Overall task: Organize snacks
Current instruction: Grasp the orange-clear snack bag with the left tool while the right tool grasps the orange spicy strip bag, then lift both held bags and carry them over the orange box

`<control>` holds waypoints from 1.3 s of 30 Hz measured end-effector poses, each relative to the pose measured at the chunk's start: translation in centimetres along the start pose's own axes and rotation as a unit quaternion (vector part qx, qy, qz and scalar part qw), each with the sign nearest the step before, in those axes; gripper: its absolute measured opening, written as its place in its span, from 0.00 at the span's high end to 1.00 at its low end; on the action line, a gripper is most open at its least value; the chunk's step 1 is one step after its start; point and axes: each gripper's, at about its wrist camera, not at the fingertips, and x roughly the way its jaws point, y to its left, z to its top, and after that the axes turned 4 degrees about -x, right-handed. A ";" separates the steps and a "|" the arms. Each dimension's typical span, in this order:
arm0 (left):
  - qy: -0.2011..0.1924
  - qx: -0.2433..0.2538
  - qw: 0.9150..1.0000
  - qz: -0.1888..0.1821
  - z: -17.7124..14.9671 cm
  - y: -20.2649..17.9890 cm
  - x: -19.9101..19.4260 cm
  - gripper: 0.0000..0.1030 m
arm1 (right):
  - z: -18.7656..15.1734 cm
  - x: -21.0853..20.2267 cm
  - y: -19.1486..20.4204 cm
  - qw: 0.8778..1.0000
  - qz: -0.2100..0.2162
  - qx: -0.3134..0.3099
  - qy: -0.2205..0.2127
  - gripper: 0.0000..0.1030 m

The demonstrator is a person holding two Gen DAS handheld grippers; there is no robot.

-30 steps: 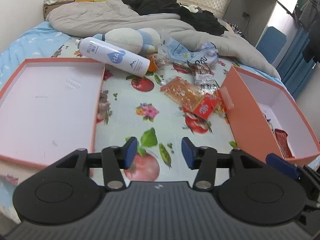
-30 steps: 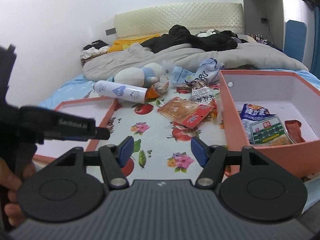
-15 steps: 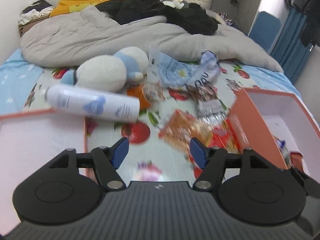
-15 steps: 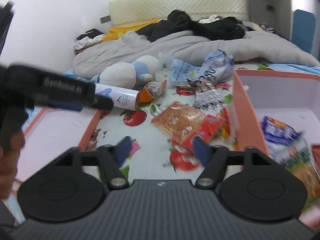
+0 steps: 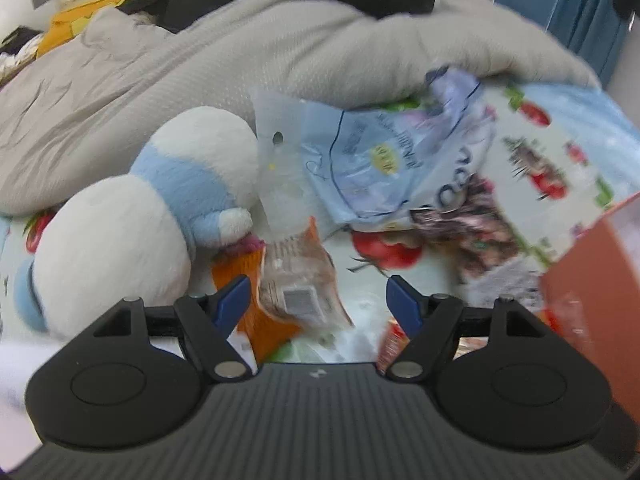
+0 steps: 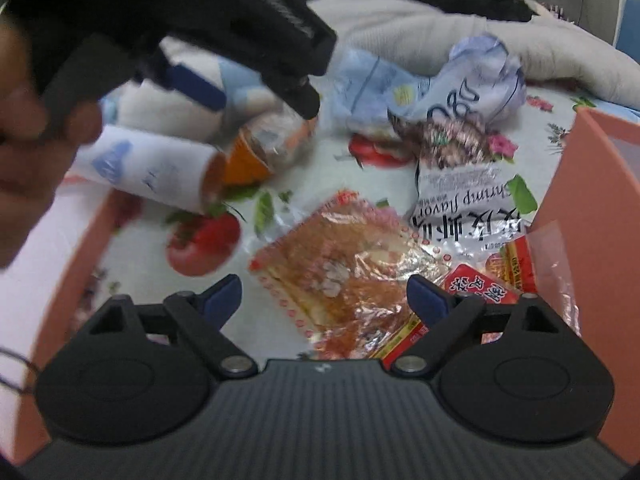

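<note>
My left gripper [image 5: 318,300] is open right over a small clear-and-orange snack packet [image 5: 296,280] lying by the plush toy; the packet sits between the open jaws. The same packet [image 6: 272,144] shows in the right wrist view under the left gripper [image 6: 256,92]. My right gripper [image 6: 324,300] is open and empty just above a flat orange-red snack bag [image 6: 344,268]. A silver shrimp-flavour bag [image 6: 460,200] and pale blue bags [image 5: 380,160] lie behind. The orange box [image 6: 592,216] stands at the right.
A white and blue plush toy [image 5: 152,208] lies left of the packet. A white bottle [image 6: 148,168] lies beside the orange lid tray [image 6: 80,264] at the left. A grey duvet [image 5: 160,80] is heaped behind the snacks.
Both grippers have moved forward and down toward the snack pile. The left one now straddles the small orange packet; the right one hovers over the flat orange-red bag. Both jaws have opened wider.
</note>
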 end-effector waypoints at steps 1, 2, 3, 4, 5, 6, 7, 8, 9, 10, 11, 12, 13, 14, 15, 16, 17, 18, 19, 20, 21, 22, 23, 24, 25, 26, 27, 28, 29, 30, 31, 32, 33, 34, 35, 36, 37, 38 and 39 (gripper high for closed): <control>0.004 0.007 1.000 0.003 0.2 -0.1 0.8 0.24 | -0.1 0.4 0.1 1.000 -0.006 -0.013 0.006 0.12; 0.005 0.013 1.000 0.007 0.3 -0.2 1.5 0.24 | -0.3 0.8 0.2 1.000 -0.012 -0.022 0.014 0.13; 0.010 0.017 1.000 0.015 0.5 -0.3 2.4 0.24 | -0.6 1.2 0.3 0.999 -0.014 -0.032 0.021 0.13; 0.021 0.014 0.999 0.021 0.6 -0.2 3.2 0.24 | -0.9 1.2 0.6 0.999 -0.017 -0.045 0.016 0.12; 0.035 0.001 0.999 0.023 0.5 0.1 4.1 0.24 | -1.1 1.2 0.8 0.998 -0.020 -0.052 0.011 0.12; 0.039 -0.011 0.999 0.026 0.6 0.5 4.7 0.24 | -1.3 1.1 0.8 0.999 -0.021 -0.046 0.007 0.12; 0.040 -0.015 0.999 0.033 0.5 0.7 5.0 0.25 | -1.3 1.1 0.7 0.999 -0.020 -0.042 0.007 0.12; 0.044 -0.013 0.998 0.040 0.6 0.9 5.4 0.26 | -1.2 1.0 0.7 0.999 -0.020 -0.041 0.006 0.12; 0.047 -0.013 0.998 0.043 0.5 1.0 5.8 0.26 | -1.3 1.0 0.7 0.999 -0.014 -0.036 0.005 0.16; 0.051 -0.014 0.998 0.040 0.4 1.1 6.1 0.28 | -1.3 1.0 0.6 1.000 -0.008 -0.028 0.004 0.19; 0.052 -0.015 0.998 0.040 0.3 1.2 6.1 0.29 | -1.4 1.0 0.6 1.000 -0.007 -0.030 0.003 0.20; 0.049 -0.015 0.998 0.040 0.2 1.2 6.1 0.29 | -1.4 1.0 0.7 0.999 -0.004 -0.034 0.001 0.23; 0.048 -0.011 0.998 0.039 0.0 1.1 6.0 0.33 | -1.4 0.9 0.7 0.999 -0.001 -0.036 0.000 0.31; 0.047 -0.009 0.998 0.034 -0.1 1.0 5.8 0.40 | -1.1 0.9 0.8 0.999 -0.003 -0.034 0.001 0.36; 0.045 -0.008 0.998 0.034 -0.3 0.9 5.7 0.42 | -0.9 0.8 0.8 0.999 -0.007 -0.034 0.003 0.47; 0.042 -0.008 0.999 0.033 -0.3 0.8 5.5 0.43 | -0.8 0.7 0.8 0.999 -0.010 -0.034 0.003 0.63; 0.039 -0.010 0.999 0.031 -0.4 0.7 5.3 0.45 | -0.7 0.8 0.8 0.999 -0.008 -0.031 0.004 0.63; 0.037 -0.012 0.999 0.028 -0.6 0.6 5.0 0.46 | -0.7 0.8 0.8 0.999 -0.007 -0.033 0.004 0.64; 0.032 -0.015 0.999 0.026 -0.7 0.6 4.6 0.47 | -0.7 0.7 0.7 0.999 -0.007 -0.035 0.002 0.67; 0.027 -0.019 0.999 0.023 -0.8 0.4 3.9 0.47 | -0.7 0.5 0.6 0.999 -0.005 -0.034 0.002 0.69; 0.021 -0.021 0.999 0.018 -1.0 0.2 3.2 0.47 | -0.7 0.3 0.5 0.999 -0.002 -0.032 0.003 0.71; 0.016 -0.023 1.000 0.014 -1.1 0.1 2.5 0.47 | -0.7 -0.1 0.5 0.999 0.000 -0.032 0.001 0.76; 0.010 -0.026 1.000 0.010 -1.2 -0.1 1.8 0.47 | -0.8 -0.5 0.5 0.999 -0.001 -0.033 0.000 0.78; 0.005 -0.029 1.000 0.004 -1.4 -0.3 1.0 0.47 | -0.8 -0.9 0.4 0.999 0.000 -0.033 0.000 0.79; 0.000 -0.033 0.999 -0.002 -1.6 -0.5 0.2 0.47 | -1.0 -1.3 0.5 0.999 0.001 -0.032 0.000 0.80; -0.006 -0.035 0.999 -0.007 -1.9 -0.7 -0.7 0.47 | -1.1 -1.7 0.5 0.999 0.002 -0.032 -0.001 0.80; -0.014 -0.040 0.999 -0.010 -2.2 -0.9 -1.6 0.47 | -1.3 -2.2 0.6 1.000 0.004 -0.030 -0.001 0.80; -0.021 -0.046 0.999 -0.013 -2.6 -1.0 -2.6 0.47 | -1.5 -2.7 0.6 1.000 0.007 -0.029 -0.003 0.80; -0.029 -0.055 0.998 -0.016 -3.0 -1.1 -3.8 0.47 | -1.7 -3.4 0.8 0.999 0.010 -0.031 -0.006 0.80; -0.035 -0.064 0.997 -0.019 -3.4 -1.1 -4.8 0.47 | -1.8 -4.1 0.9 0.999 0.011 -0.032 -0.009 0.80; -0.038 -0.073 0.996 -0.024 -4.0 -1.1 -5.8 0.47 | -2.0 -4.8 1.0 0.999 0.013 -0.034 -0.014 0.80; -0.043 -0.082 0.995 -0.029 -4.6 -1.2 -7.0 0.47 | -2.2 -5.6 1.1 0.999 0.015 -0.034 -0.017 0.80; -0.048 -0.088 0.994 -0.030 -5.3 -1.3 -8.1 0.47 | -2.4 -6.3 1.2 0.999 0.019 -0.030 -0.018 0.80; -0.052 -0.094 0.994 -0.031 -5.9 -1.4 -9.1 0.47 | -2.7 -6.9 1.2 0.999 0.024 -0.027 -0.018 0.80; -0.056 -0.100 0.993 -0.032 -6.7 -1.5 -10.4 0.47 | -3.0 -7.5 1.3 0.999 0.026 -0.026 -0.019 0.80; -0.061 -0.104 0.992 -0.032 -7.5 -1.7 -11.5 0.47 | -3.4 -8.3 1.4 0.999 0.026 -0.025 -0.021 0.80; -0.066 -0.107 0.992 -0.030 -8.2 -1.8 -12.7 0.47 | -3.7 -9.1 1.4 0.999 0.027 -0.023 -0.024 0.80; -0.070 -0.104 0.992 -0.028 -8.9 -2.0 -13.8 0.47 | -3.9 -9.8 1.4 0.999 0.027 -0.019 -0.026 0.80; -0.075 -0.104 0.991 -0.026 -9.7 -2.1 -15.0 0.47 | -4.2 -10.6 1.4 0.999 0.029 -0.014 -0.028 0.80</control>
